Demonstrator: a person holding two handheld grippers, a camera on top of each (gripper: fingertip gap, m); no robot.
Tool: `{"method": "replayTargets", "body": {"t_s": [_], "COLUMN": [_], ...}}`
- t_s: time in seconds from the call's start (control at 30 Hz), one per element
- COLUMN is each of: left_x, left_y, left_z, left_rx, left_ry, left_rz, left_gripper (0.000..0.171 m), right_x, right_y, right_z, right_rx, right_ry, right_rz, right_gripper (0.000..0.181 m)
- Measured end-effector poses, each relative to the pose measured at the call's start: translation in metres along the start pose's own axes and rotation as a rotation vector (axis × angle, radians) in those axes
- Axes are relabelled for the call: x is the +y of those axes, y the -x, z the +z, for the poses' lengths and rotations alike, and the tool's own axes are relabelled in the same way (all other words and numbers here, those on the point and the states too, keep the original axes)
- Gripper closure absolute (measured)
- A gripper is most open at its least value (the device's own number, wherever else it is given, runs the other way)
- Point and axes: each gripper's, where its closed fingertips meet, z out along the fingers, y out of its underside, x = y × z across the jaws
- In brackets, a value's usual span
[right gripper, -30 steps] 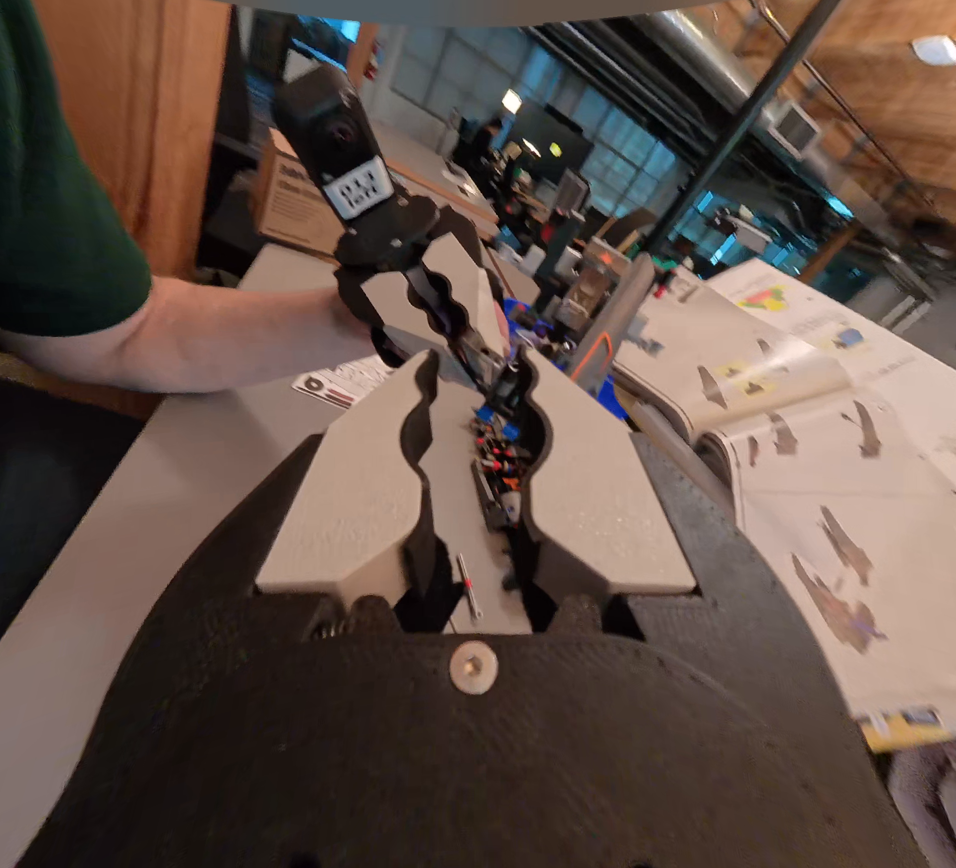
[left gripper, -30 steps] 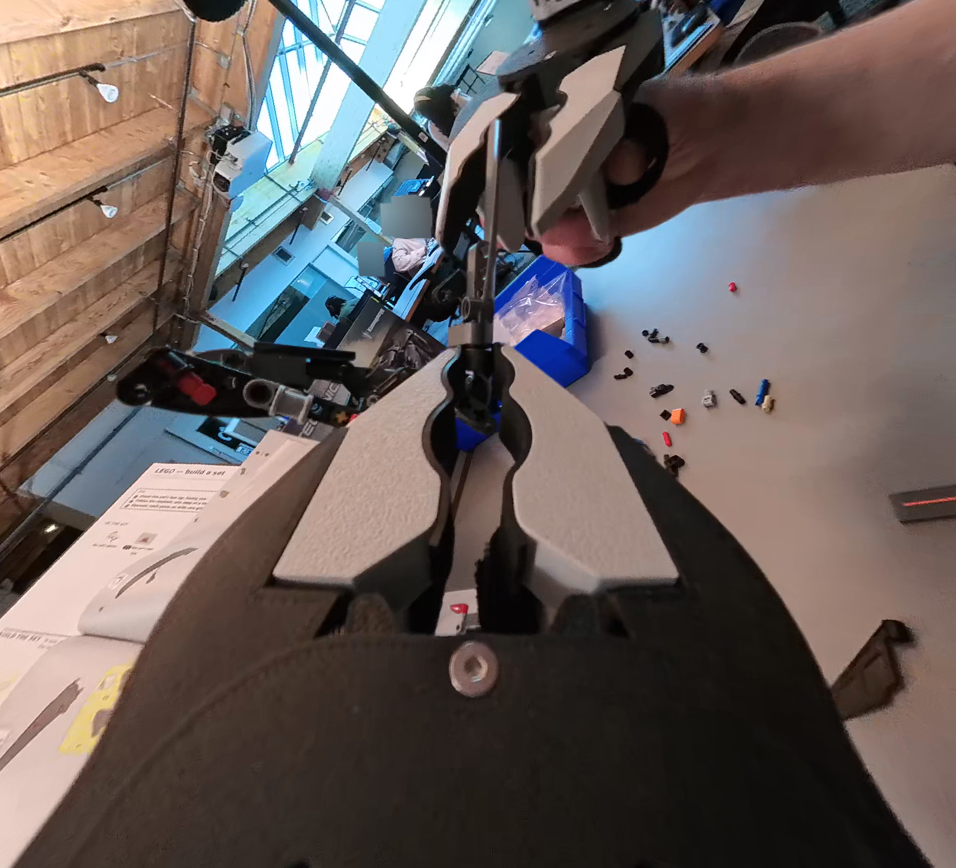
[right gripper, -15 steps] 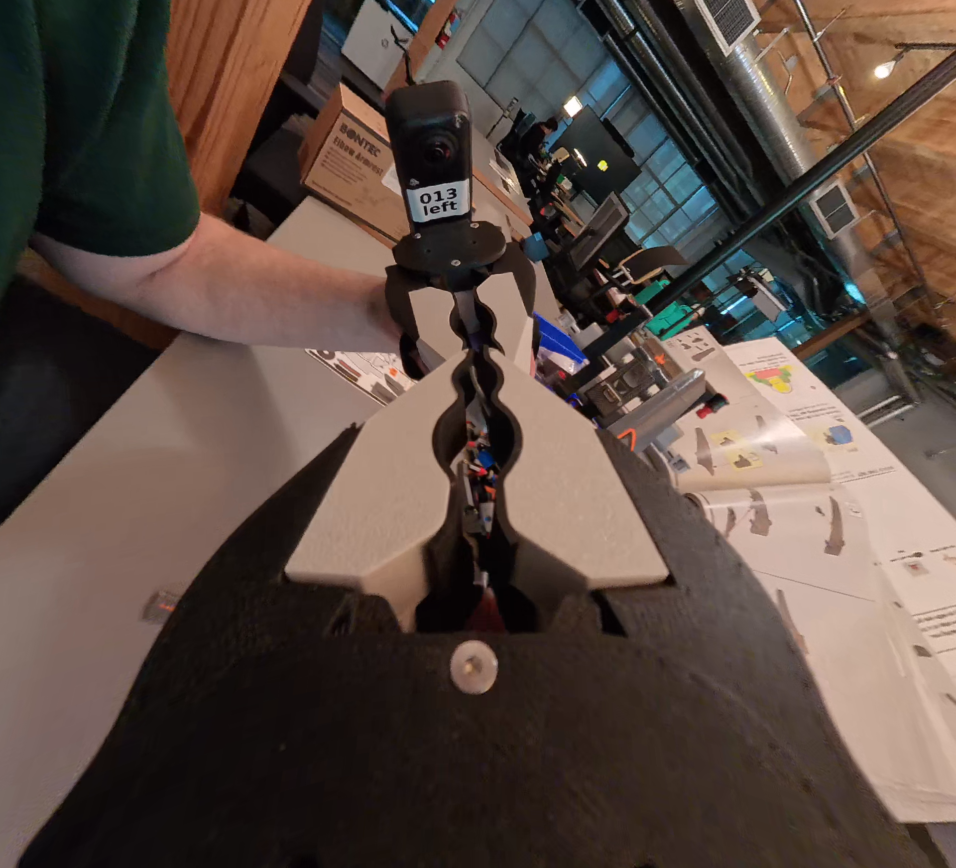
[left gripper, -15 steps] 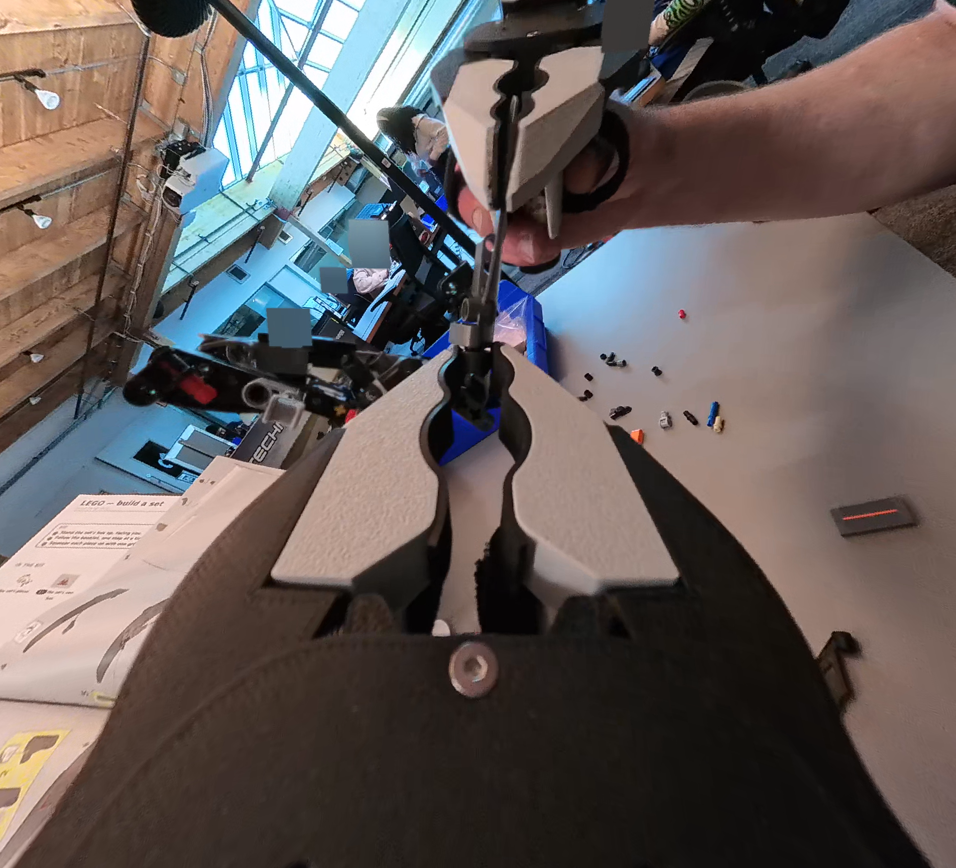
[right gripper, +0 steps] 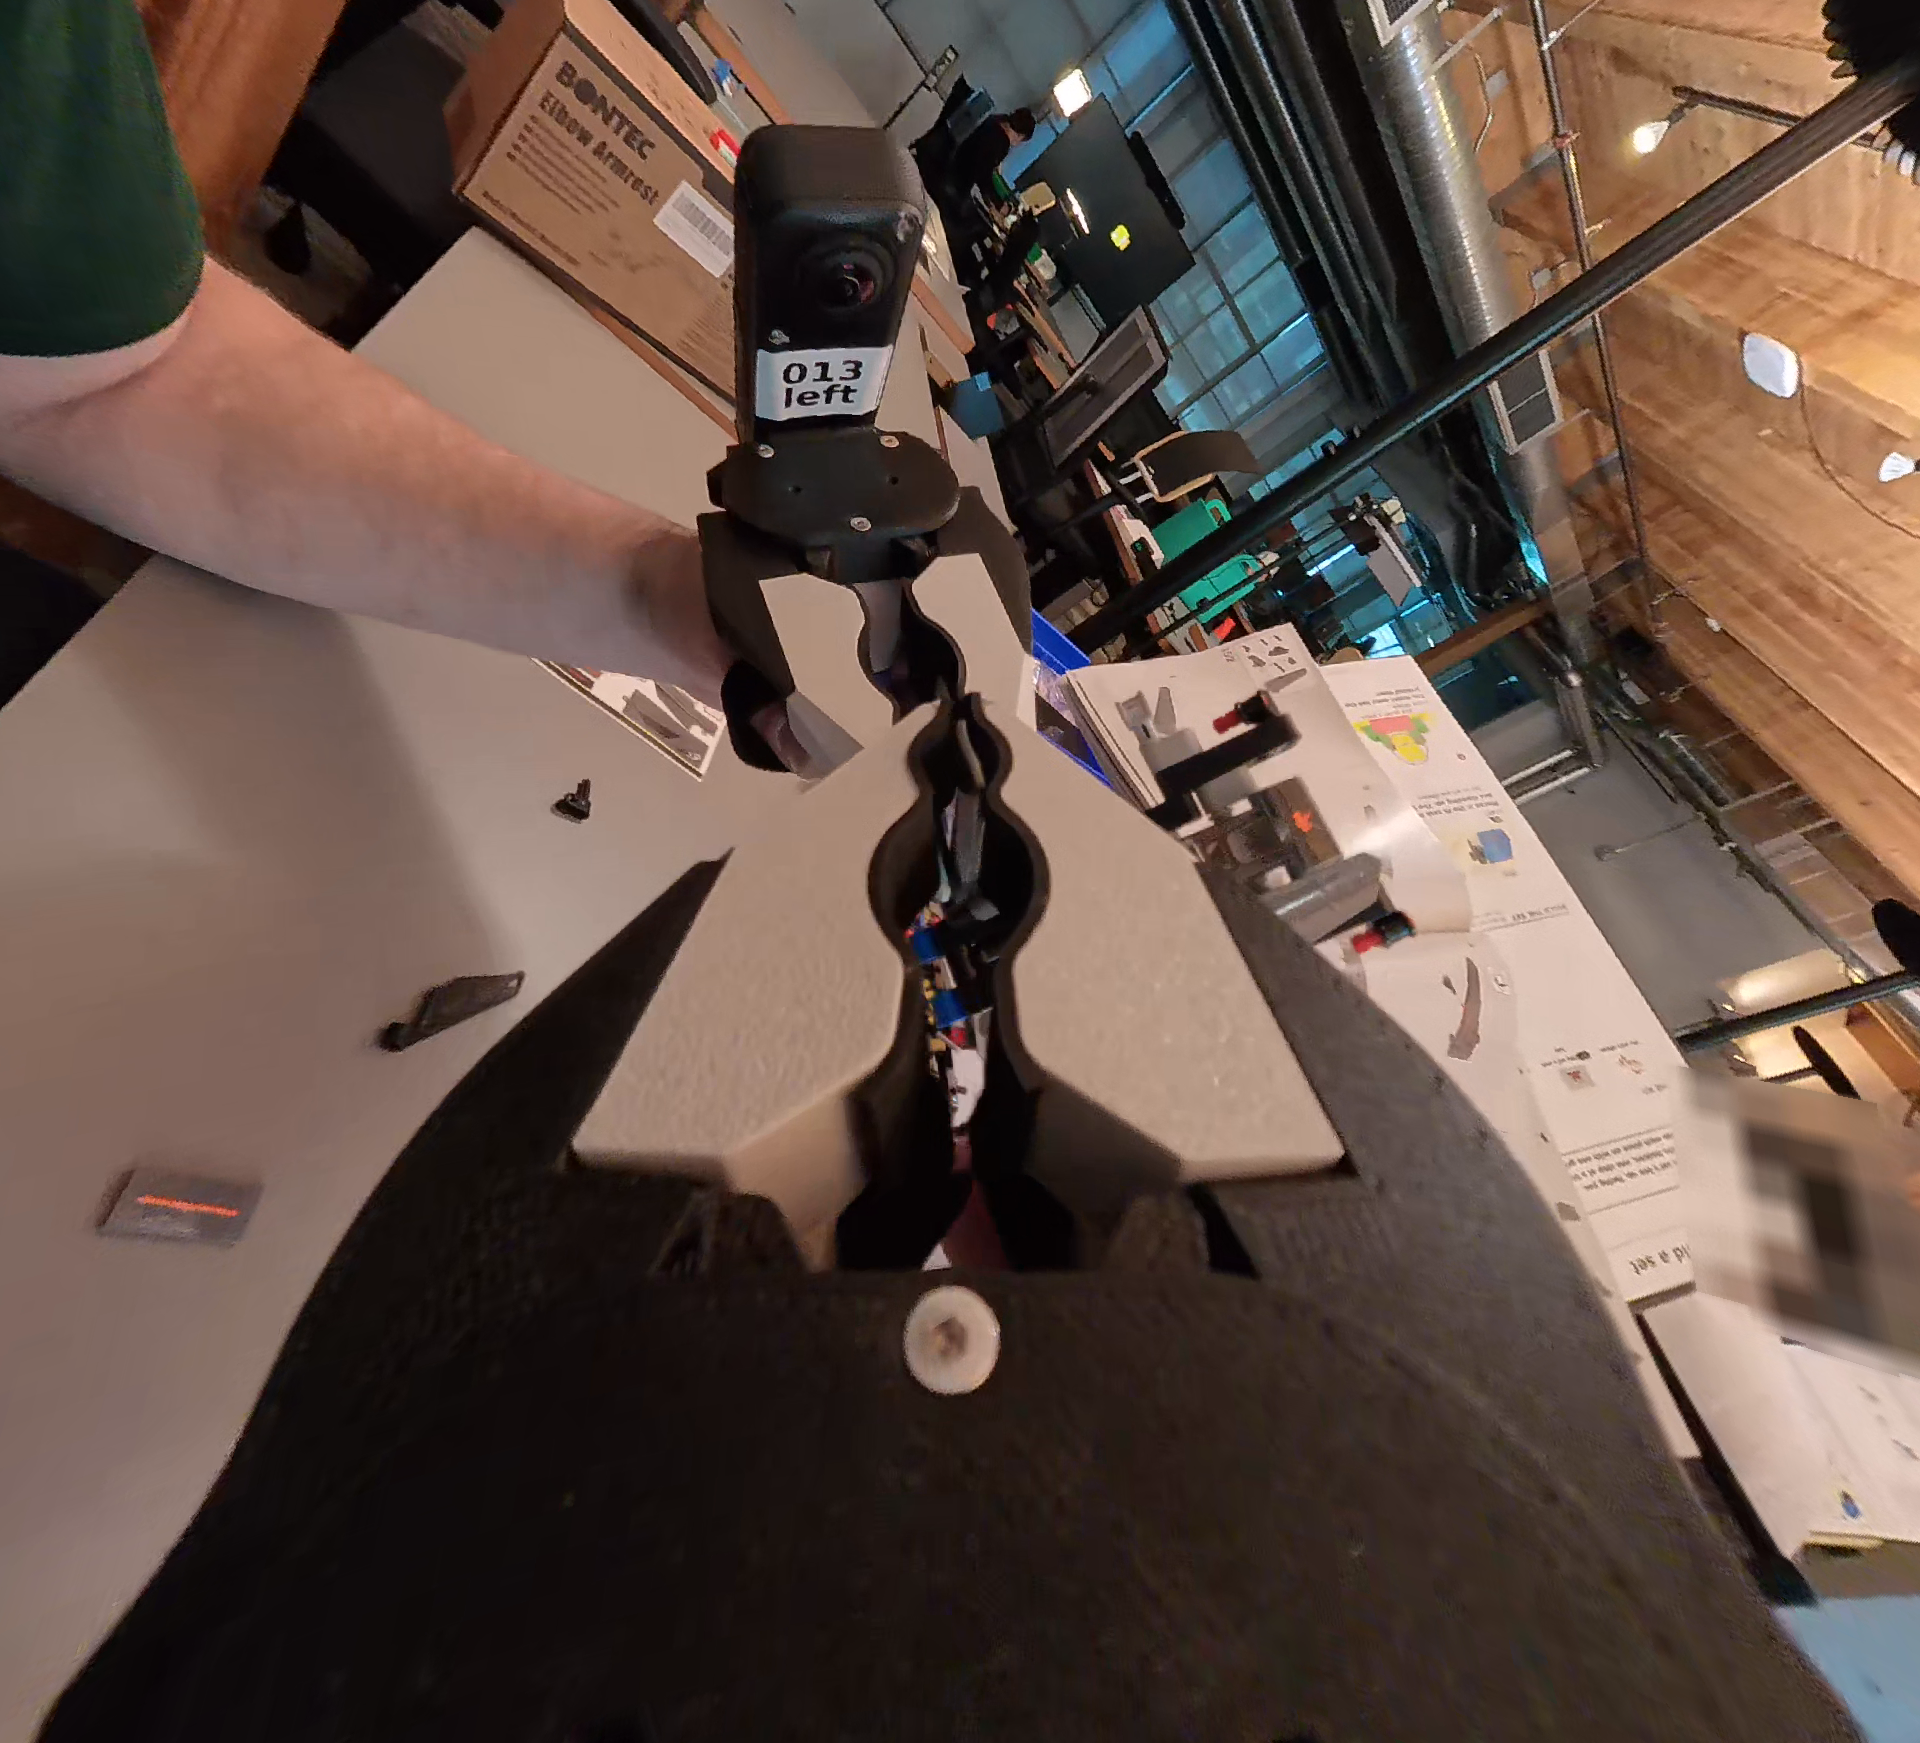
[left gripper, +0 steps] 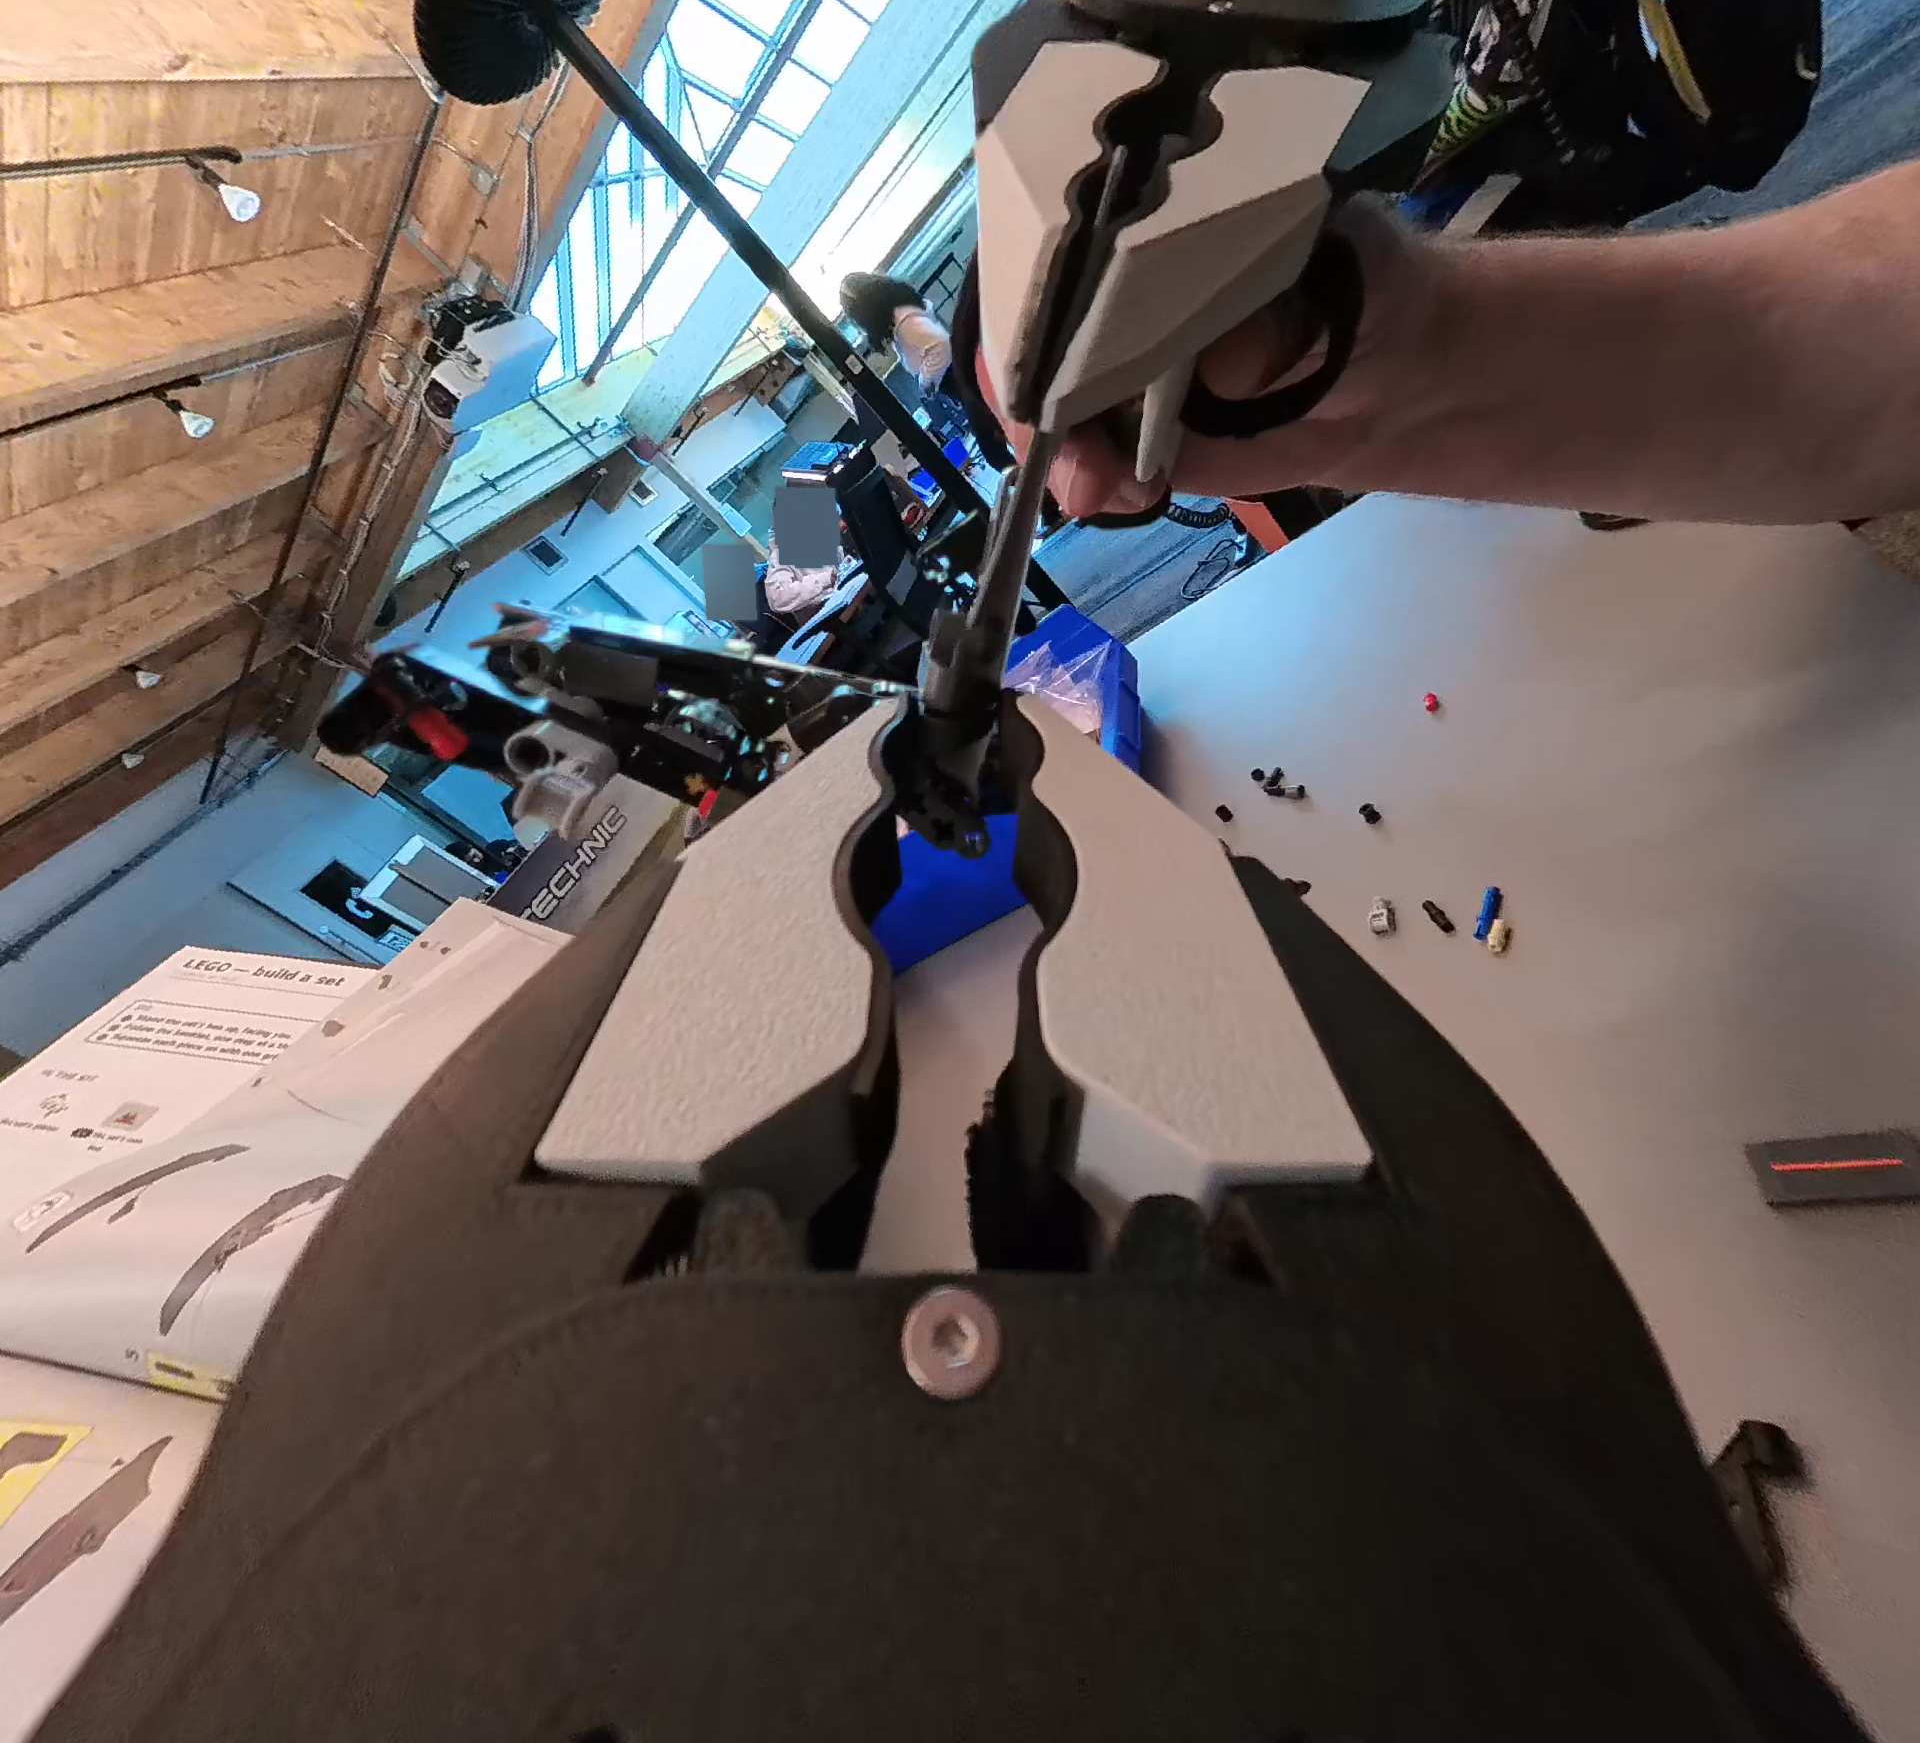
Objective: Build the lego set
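In the left wrist view my left gripper [left gripper: 951,743] is shut on a small black lego connector [left gripper: 943,794]. A long thin black axle [left gripper: 1003,550] runs from that connector up into my right gripper [left gripper: 1039,436], which is shut on its upper end. In the right wrist view my right gripper [right gripper: 961,722] holds the axle [right gripper: 966,826] between its jaws, tip to tip with the left gripper [right gripper: 925,654]. Both are held above the grey table [left gripper: 1558,758]. A partly built black model with red and grey parts [left gripper: 540,727] stands to the left; it also shows in the right wrist view [right gripper: 1236,758].
Several small loose pieces [left gripper: 1382,862] lie on the table by a blue bin [left gripper: 1075,685]. An open instruction booklet [left gripper: 156,1122] lies at the left. A dark tile with a red line [right gripper: 177,1205], a black curved piece [right gripper: 447,1007] and a small black piece [right gripper: 574,800] lie apart. Across from one pair of fingers to the other is roughly 6 cm.
The right gripper's jaws have closed in on the axle. Both grippers have tilted and drawn closer tip to tip, still joined by the axle and connector.
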Motion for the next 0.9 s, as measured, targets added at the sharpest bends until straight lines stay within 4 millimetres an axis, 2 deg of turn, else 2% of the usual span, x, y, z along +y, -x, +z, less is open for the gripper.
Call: {"method": "replayTargets", "body": {"t_s": [0.23,0.6,0.9], "left_x": [0.007,0.013,0.013], "left_y": [0.006,0.014,0.015], "left_z": [0.003,0.006,0.006], "left_rx": [-0.049,-0.109,-0.136], "left_ry": [0.017,0.026,0.061], "left_rz": [-0.009,-0.023,0.036], "left_gripper": [0.157,0.144,0.140], "right_x": [0.007,0.016,0.029], "right_y": [-0.003,-0.003,-0.002], "right_z": [0.006,0.016,0.023], "right_rx": [0.024,0.034,0.042], "right_ry": [0.052,0.116,0.179], "right_rz": [-0.040,-0.094,-0.135], "right_gripper": [0.181,0.181,0.181]}}
